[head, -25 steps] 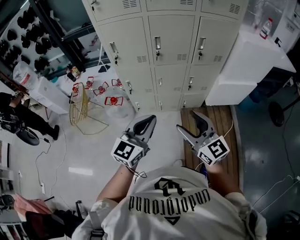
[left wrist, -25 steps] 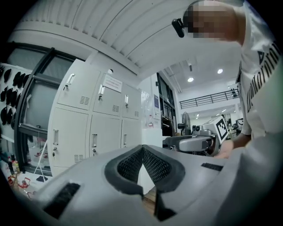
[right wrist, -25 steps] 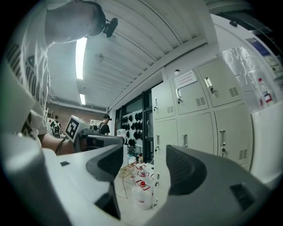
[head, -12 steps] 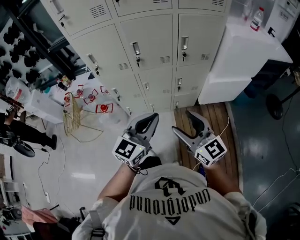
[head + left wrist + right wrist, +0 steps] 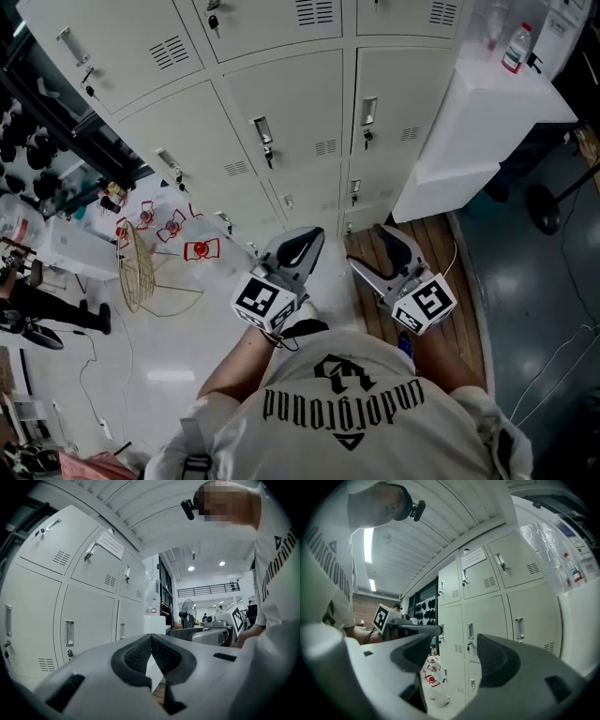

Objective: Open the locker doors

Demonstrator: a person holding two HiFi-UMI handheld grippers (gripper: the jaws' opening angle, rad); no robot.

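Right in front of you stands the wall of pale grey metal lockers (image 5: pixel 300 103). Every door you can see on it is shut. None of them has been pulled open yet, so the job looks like it is only at the start. You are at the step of getting close and picking a door.

Your left gripper (image 5: pixel 312 236) has its jaws pressed together at the tips, and there is nothing between them. Your right gripper (image 5: pixel 371 247) has its jaws spread wide, and it holds nothing too. Both of them hang low near your body, well apart from the doors. They point toward the bottom rows.

Each door has a small silver handle on it. One silver handle (image 5: pixel 262 129) sits on the middle door, and another silver handle (image 5: pixel 369 111) sits on the door to its right. A little lock sits just under each one.

Next, I think you should lift the right gripper up to the handle nearest to it, since its jaws are ready. Put one jaw on each side of the handle, squeeze, and pull the door toward you. The left gripper must spread its jaws first before it can grab anything. Watch the big white block (image 5: pixel 487 112) on your right, because a door beside it may bump it.
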